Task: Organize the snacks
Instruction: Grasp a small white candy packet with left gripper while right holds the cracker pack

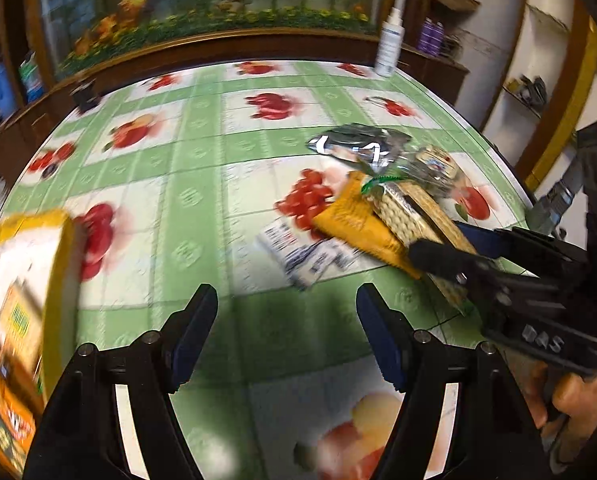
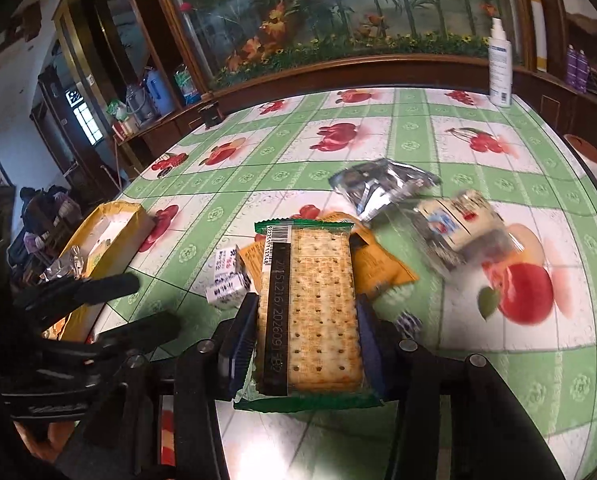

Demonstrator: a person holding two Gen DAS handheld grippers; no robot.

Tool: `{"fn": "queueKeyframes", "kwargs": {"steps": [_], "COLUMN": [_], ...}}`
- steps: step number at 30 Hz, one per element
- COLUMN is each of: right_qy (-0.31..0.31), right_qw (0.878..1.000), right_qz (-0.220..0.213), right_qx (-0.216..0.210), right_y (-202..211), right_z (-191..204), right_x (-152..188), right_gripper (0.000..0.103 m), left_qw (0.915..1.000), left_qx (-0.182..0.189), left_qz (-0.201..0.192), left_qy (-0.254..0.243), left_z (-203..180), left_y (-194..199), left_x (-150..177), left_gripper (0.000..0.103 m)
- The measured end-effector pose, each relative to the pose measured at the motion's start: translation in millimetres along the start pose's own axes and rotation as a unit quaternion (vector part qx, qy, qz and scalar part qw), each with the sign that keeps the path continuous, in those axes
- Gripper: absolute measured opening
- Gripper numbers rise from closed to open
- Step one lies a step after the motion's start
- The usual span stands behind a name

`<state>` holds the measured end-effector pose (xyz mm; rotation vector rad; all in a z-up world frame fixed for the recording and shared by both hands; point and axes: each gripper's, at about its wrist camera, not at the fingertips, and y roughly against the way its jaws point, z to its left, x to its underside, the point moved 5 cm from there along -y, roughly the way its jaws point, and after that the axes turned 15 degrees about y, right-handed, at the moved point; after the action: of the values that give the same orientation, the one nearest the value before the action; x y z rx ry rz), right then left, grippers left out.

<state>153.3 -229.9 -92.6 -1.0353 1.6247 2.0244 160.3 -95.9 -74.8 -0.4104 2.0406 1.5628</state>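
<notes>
A clear packet of square crackers [image 2: 314,272] with green ends lies lengthwise between the pads of my right gripper [image 2: 306,302], which is shut on it just above the tablecloth. The left wrist view shows the same packet [image 1: 402,216] sticking out of the right gripper [image 1: 442,238] over the snack pile. My left gripper [image 1: 286,300] is open over bare tablecloth with nothing between its fingers. Under and behind the crackers lie an orange packet [image 2: 382,268], a small white printed box [image 2: 228,280], a silver packet [image 2: 382,184] and a clear-wrapped cake [image 2: 462,224]. An open yellow box [image 2: 106,236] holding snacks stands at the left.
The table wears a green and white fruit-print cloth [image 1: 202,184]. A white spray bottle [image 2: 500,68] stands at the far right edge and a small dark box [image 2: 210,114] at the far left. A wooden cabinet with a painted glass panel [image 2: 338,8] runs behind the table.
</notes>
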Motion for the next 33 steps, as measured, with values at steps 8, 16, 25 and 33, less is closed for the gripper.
{"fn": "queueKeyframes", "kwargs": {"steps": [8,16,25,33], "right_qy": [-0.061,-0.083,-0.099,-0.101], "right_qw": [0.997,0.995,0.993,0.993], "right_qz": [-0.044,-0.06,-0.064,-0.064], "right_qx": [0.013,0.006,-0.006,-0.019], "right_y": [41,61,66,70], "right_z": [-23,-29,-25,-19], "right_x": [15,26,42,49], "right_gripper": [0.048,0.048,0.048,0.048], "left_qw": [0.9991,0.995,0.9979,0.9937], "left_qx": [0.033,0.07,0.053,0.082], "left_qz": [0.016,0.064,0.035,0.075], "left_qy": [-0.022,-0.031,0.013,-0.011], "left_z": [-32,-28,14,4], "left_y": [-35,-5,17,20], "left_x": [-15,41,33,63], "left_gripper": [0.05,0.008,0.008,0.061]}}
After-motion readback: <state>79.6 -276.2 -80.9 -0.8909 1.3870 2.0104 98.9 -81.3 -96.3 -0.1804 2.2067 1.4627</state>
